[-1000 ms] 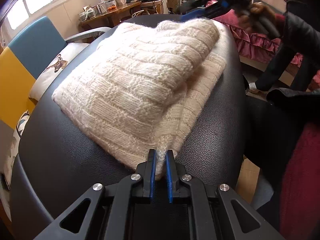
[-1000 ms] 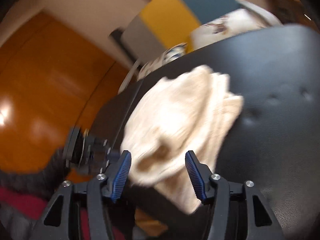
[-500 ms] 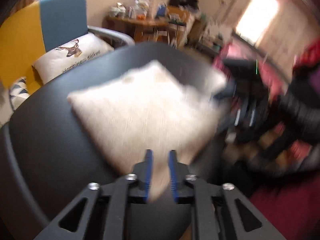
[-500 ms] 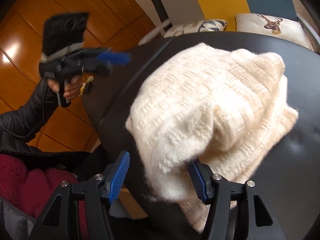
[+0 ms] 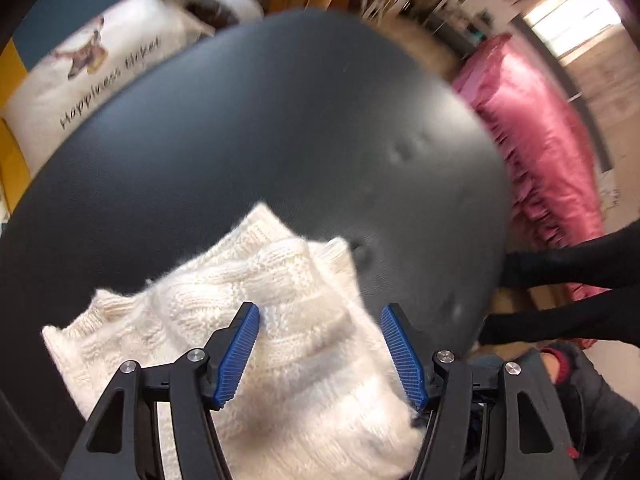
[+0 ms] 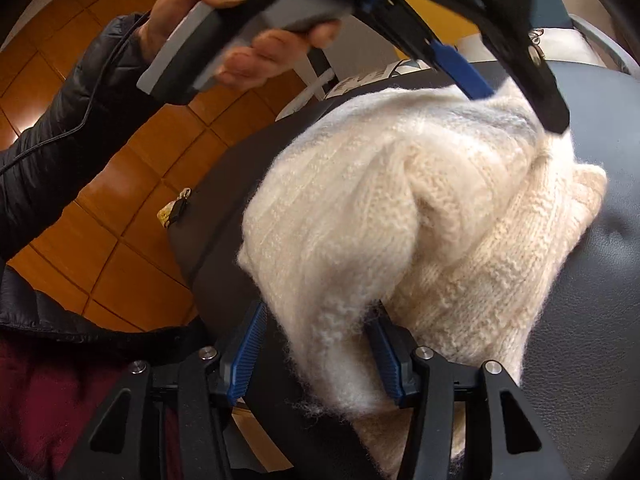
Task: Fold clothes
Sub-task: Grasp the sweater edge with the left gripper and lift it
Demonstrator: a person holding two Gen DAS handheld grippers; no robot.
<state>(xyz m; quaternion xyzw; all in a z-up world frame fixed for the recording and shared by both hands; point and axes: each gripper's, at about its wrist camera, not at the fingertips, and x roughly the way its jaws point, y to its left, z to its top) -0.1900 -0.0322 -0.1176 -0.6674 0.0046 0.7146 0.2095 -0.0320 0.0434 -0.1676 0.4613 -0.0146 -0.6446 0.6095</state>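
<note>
Left gripper (image 5: 320, 354) points steeply down over the cream knit sweater (image 5: 280, 360); its jaws have just been opening and now stand apart, blue pads clear of the wool on both sides, nothing clamped. Right gripper (image 6: 316, 356) comes in low at the near edge of the bundle; its jaws have just been closing, a thick lobe of knit sits between them and hides part of the right pad, while a gap shows at the left pad — not pressed from both sides, so read as apart, not yet gripping. The sweater (image 6: 420, 232) lies bunched in several layers near the edge of the round black padded surface (image 5: 280, 140), not hanging off as far as can be seen. Judgement: folding is well along — the garment is already doubled into a compact stack, but the top layer is humped and uneven, so squaring or a last fold seems left. In the right wrist view the left hand (image 6: 224, 28) holds its tool above the far side of the sweater, close enough to crowd the right gripper's reach. Around: a printed cushion (image 5: 92, 68) beyond the surface, a pink bedspread (image 5: 540, 140) to the side, orange wood floor (image 6: 132, 160) below
</note>
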